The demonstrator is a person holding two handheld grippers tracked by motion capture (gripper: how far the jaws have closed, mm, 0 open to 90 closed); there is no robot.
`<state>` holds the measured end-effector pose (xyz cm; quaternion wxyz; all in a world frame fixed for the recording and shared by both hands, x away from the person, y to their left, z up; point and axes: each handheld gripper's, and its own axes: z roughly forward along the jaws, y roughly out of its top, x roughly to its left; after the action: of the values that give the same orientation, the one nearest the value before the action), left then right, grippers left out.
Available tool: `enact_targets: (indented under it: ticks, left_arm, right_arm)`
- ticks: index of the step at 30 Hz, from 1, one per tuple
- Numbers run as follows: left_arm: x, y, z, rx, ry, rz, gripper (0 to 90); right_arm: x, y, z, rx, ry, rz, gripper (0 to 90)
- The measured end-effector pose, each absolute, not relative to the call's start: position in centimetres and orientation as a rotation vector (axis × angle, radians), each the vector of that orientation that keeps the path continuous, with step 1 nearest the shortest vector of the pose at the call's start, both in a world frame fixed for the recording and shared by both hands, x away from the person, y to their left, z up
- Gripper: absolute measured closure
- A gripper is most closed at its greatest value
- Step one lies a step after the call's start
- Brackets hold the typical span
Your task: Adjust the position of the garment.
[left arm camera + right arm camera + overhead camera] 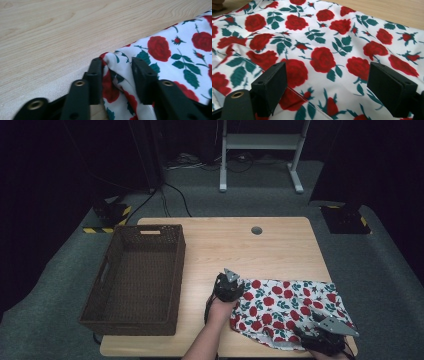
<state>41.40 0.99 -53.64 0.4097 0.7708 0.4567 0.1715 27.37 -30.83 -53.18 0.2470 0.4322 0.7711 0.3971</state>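
A white cloth printed with red roses and green leaves lies spread on the near right of the wooden table. My left gripper sits at the cloth's left corner. In the left gripper view its jaws straddle a raised fold of the cloth, which fills much of the gap, though the pads do not clamp it. My right gripper rests over the cloth's near right part. In the right gripper view it stands wide open just above the flat cloth, nothing gripped.
A dark woven basket with handle slots stands on the left side of the table. A round cable hole is near the far edge. A white stand frame and cables lie on the floor beyond.
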Motion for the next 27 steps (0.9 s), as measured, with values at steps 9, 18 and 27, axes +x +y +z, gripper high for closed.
enact_targets:
  ticks: [9, 18, 27]
  left_arm:
    - [41.2, 0.7, -53.3, 1.949, 1.132, 0.47, 78.0]
    - [41.1, 0.7, -53.1, 1.937, 1.142, 0.464, 79.6]
    - [41.3, 1.0, -53.2, 1.916, 1.142, 0.442, 79.1]
  right_arm:
    - [27.0, -28.7, -52.6, 1.148, 2.133, 1.113, 16.5]
    - [26.9, -23.5, -52.0, 1.104, 2.216, 1.155, 17.1]
    - [27.2, -18.1, -51.9, 1.035, 2.292, 1.16, 25.1]
